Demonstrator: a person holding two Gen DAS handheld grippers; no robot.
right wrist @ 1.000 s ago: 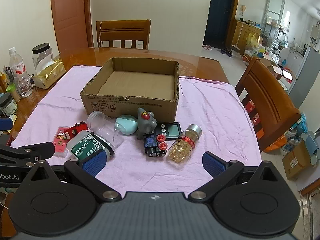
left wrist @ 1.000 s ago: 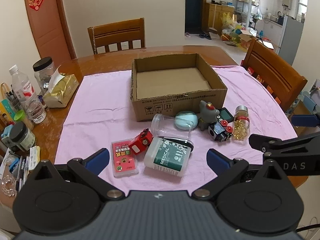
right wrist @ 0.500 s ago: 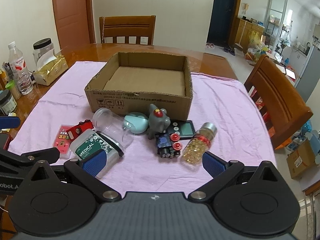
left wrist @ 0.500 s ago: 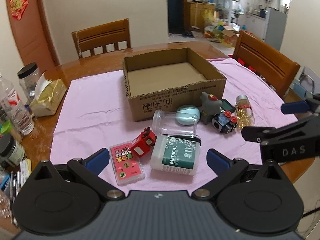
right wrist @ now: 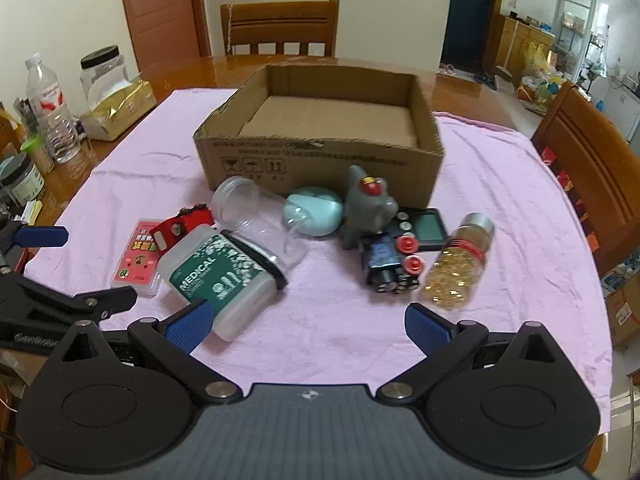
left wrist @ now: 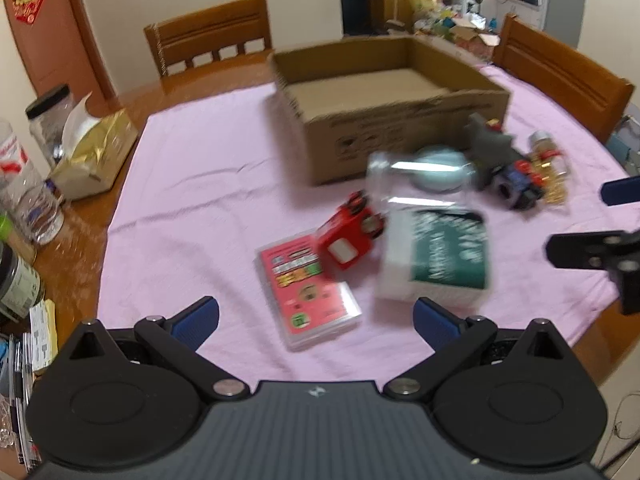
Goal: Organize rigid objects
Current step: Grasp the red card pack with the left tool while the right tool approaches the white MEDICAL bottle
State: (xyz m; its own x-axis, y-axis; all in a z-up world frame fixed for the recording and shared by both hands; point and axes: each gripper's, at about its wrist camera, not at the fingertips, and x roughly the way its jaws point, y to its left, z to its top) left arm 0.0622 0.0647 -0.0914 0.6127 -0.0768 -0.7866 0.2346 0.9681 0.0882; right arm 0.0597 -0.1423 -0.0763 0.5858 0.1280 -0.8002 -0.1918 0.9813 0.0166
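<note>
Both hand-held grippers spread wide, holding nothing. Left hand-held gripper [left wrist: 316, 316] hovers low over the near edge of the counter [right wrist: 500, 184]; right hand-held gripper [right wrist: 306, 322] likewise, to its right.

Risks, as I judge them:
- Left wrist view is smeared, so aim on that side is unsure. Just ahead of the left fingers the pink card box [left wrist: 308, 288] lies flat with the red toy car [left wrist: 348, 236] resting on its far corner; lifting the box could tip the car off.
- White MEDICAL bottle [right wrist: 224, 276] lies on its side just ahead of the right gripper's left finger, touching the clear jar [right wrist: 256, 220] beyond it. Both are round and could roll if nudged.
- Ahead and right of the right gripper: capsule bottle [right wrist: 460, 268] on its side, close against the black block with red knobs [right wrist: 390, 264]. Tight cluster; a wide finger could knock a neighbour.
- The two grippers sit near each other and could collide.

Count: one cardboard box [right wrist: 320, 160], empty, beyond the clutter; one card box, one car, one MEDICAL bottle, one clear jar, one teal oval case [right wrist: 314, 214], one grey figurine [right wrist: 368, 208], one knobbed block, one black screen device [right wrist: 424, 228], one capsule bottle. Nine loose things, none boxed yet.
</note>
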